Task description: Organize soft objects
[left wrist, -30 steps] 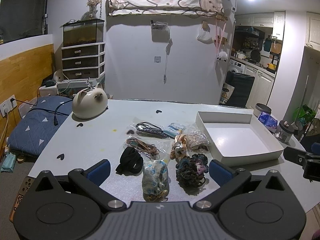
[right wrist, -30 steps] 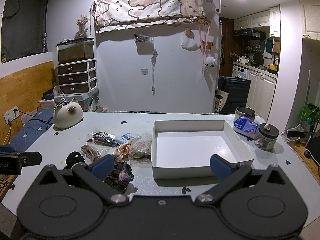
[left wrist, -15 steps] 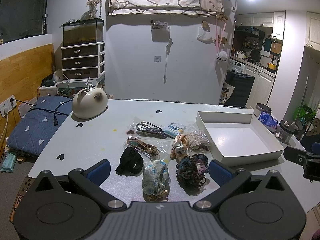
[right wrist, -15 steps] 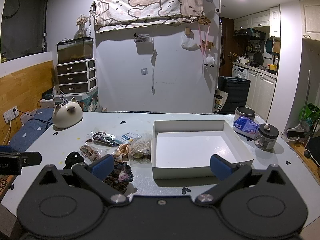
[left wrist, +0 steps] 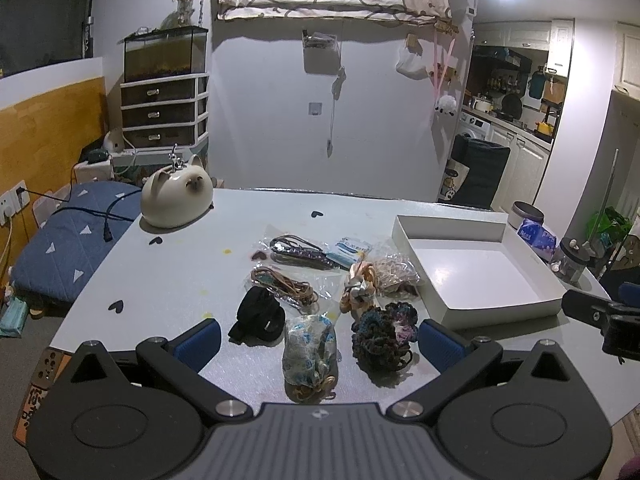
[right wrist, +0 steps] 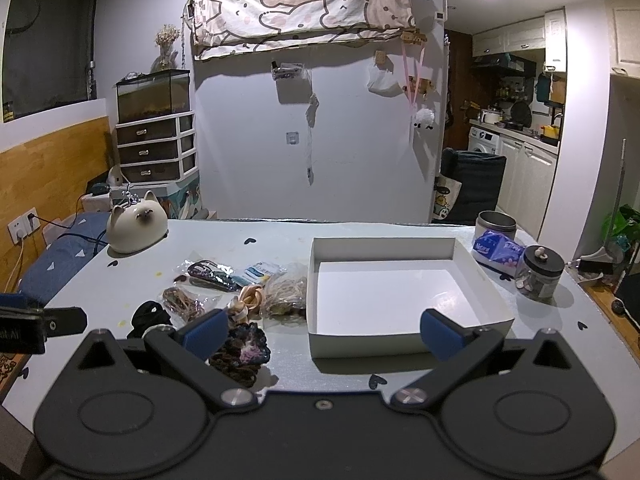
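The grey counter point(left wrist: 168, 280) is holding scrunchies; both tools, left tool point(left wrist: 318, 338) and right tool point(right wrist: 320, 330), are hanging apart, empty. The slippery bagged scrunchie point(left wrist: 308, 346) near the front edge could be slipping out.

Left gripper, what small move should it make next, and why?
Probably ease the left gripper forward and down over the dark scrunchie. Its jaws are open and empty, the scrunchie lies nearest the white tray, and the tray holds nothing.
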`<state>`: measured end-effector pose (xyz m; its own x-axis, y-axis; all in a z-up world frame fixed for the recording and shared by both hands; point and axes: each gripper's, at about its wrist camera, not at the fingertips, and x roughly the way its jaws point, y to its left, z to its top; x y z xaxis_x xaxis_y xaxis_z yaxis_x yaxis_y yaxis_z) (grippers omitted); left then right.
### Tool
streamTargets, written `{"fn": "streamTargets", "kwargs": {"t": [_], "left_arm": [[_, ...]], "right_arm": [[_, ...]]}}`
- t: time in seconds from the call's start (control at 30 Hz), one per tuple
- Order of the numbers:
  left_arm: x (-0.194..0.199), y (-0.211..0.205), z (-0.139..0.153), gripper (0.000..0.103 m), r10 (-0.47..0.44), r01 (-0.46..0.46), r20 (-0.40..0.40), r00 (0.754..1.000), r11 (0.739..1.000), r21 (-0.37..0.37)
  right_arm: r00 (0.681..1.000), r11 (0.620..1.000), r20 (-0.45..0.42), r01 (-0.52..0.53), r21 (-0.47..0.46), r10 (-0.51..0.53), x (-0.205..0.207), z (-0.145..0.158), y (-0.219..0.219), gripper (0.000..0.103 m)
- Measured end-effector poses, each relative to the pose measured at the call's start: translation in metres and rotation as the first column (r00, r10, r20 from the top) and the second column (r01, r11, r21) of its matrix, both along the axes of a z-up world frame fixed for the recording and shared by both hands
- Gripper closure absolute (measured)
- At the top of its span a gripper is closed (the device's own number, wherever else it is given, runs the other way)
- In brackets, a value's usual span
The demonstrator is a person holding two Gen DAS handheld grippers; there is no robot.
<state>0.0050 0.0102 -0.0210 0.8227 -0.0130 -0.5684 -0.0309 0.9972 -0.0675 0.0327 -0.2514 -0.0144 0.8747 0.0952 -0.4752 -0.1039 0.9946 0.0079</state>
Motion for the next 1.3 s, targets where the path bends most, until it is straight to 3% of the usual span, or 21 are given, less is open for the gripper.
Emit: {"fn": "streamTargets", "kwargs": {"t": [0.17, 0.67, 0.77, 1.07, 1.17, 1.2, 1.3], "left_arm": [[0.014, 0.001, -0.001, 0.0, 0.001, -0.001, -0.03, 1.0, 1.0, -0.009], [0.068, 0.017, -0.031, 0.0, 0.032, -0.035, -0.154, 0.987, 0.999, -0.012], [0.078, 0.022, -0.037, 0.0, 0.022, -0.03, -0.18, 0.983, 0.999, -0.038], [0.089, 0.029, -0.048, 0.0, 0.005, -0.009, -0.205, 0.979, 1.0, -0.019], [0.094, 0.033, -0.051, 0.0, -0.003, -0.01, -0.228, 0.974, 0.999, -0.053], [0.094, 0.034, -0.053, 0.0, -0.002, -0.013, -0.236, 0.972, 0.998, -0.063], [0.096, 0.035, -0.057, 0.0, -0.004, -0.016, -0.25, 0.968, 0.997, -0.078]], "right_arm": [[0.999, 0.999, -0.023, -0.032, 0.003, 0.032, 0.009, 0.003, 0.008, 0.0], [0.976, 0.982, -0.124, -0.186, -0.03, 0.181, 0.094, -0.033, 0.046, 0.001], [0.958, 0.969, -0.157, -0.247, -0.03, 0.239, 0.113, -0.046, 0.058, 0.012], [0.881, 0.925, -0.314, -0.379, -0.022, 0.353, 0.163, -0.103, 0.103, 0.018], [0.861, 0.913, -0.348, -0.406, -0.033, 0.37, 0.169, -0.117, 0.114, 0.019], [0.857, 0.909, -0.355, -0.414, -0.044, 0.373, 0.17, -0.121, 0.117, 0.021], [0.848, 0.902, -0.387, -0.423, -0.081, 0.363, 0.173, -0.131, 0.122, 0.05]]}}
